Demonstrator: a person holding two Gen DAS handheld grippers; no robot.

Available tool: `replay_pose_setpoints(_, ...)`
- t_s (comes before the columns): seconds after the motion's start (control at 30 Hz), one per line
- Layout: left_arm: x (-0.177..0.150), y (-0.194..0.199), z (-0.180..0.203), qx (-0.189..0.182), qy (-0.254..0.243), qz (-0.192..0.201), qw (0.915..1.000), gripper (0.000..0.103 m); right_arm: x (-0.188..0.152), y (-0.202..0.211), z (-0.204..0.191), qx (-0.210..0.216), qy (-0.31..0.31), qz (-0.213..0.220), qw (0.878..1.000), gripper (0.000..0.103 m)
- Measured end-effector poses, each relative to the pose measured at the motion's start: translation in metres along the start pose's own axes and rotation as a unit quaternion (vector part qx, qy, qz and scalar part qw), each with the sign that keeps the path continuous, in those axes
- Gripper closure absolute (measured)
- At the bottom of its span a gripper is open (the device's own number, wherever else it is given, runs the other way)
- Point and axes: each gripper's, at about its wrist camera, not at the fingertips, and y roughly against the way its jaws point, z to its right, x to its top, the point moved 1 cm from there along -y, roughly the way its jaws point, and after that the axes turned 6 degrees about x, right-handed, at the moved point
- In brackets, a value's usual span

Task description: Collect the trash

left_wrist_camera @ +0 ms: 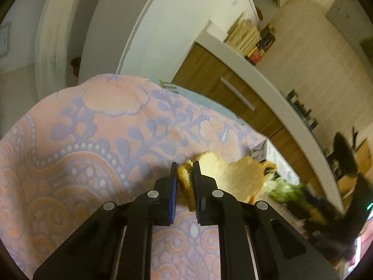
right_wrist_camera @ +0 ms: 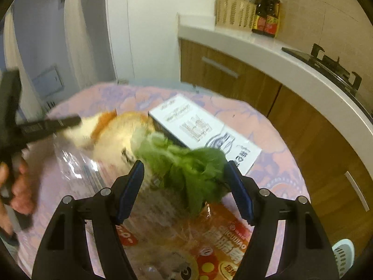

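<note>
Left tongs (left_wrist_camera: 185, 186) pinch the bread slice's (left_wrist_camera: 223, 170) crust edge on the tablecloth (left_wrist_camera: 81, 140) — soft, crumbly, so grip lightly; right tongs (right_wrist_camera: 184, 186) gape around limp greens (right_wrist_camera: 186, 161).

A slice of bread (left_wrist_camera: 233, 175), pale crumb with a golden-brown crust, lies flat just ahead and to the right of the left gripper (left_wrist_camera: 185, 186), whose pads pinch a folded crust edge of it. Leafy green lettuce (right_wrist_camera: 184, 165), crumpled and limp, sits between the spread fingers of the right gripper (right_wrist_camera: 184, 186), no pad pressing it. Beneath that tool lies a clear plastic wrapper (right_wrist_camera: 186, 240) with orange print, flat and wrinkled. Beyond its tips rests a white printed carton (right_wrist_camera: 205, 130), lying on its side.
</note>
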Motion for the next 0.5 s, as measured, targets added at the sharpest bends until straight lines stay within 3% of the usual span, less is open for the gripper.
replay_pose_setpoints(0.07,0.001,0.005,-0.002,-0.022,0.009,0.007,0.9997,0.094,-0.002,-0.003,-0.010,-0.039,0.026,-0.005,0.999,0.041)
replay_pose_setpoints(0.13,0.002,0.012,0.001,-0.035,0.007,0.021,0.9991,0.094,-0.003,-0.003,-0.016,-0.058,0.046,-0.007,0.997,0.064)
replay_pose_setpoints(0.2,0.003,0.018,0.005,-0.040,-0.002,0.032,0.9987,0.094,-0.004,-0.001,-0.019,-0.057,0.052,-0.009,0.997,0.080)
replay_pose_setpoints(0.5,-0.001,0.047,0.011,-0.066,-0.014,0.047,0.9966,0.094,-0.007,0.055,-0.013,-0.038,0.012,0.054,0.998,0.090)
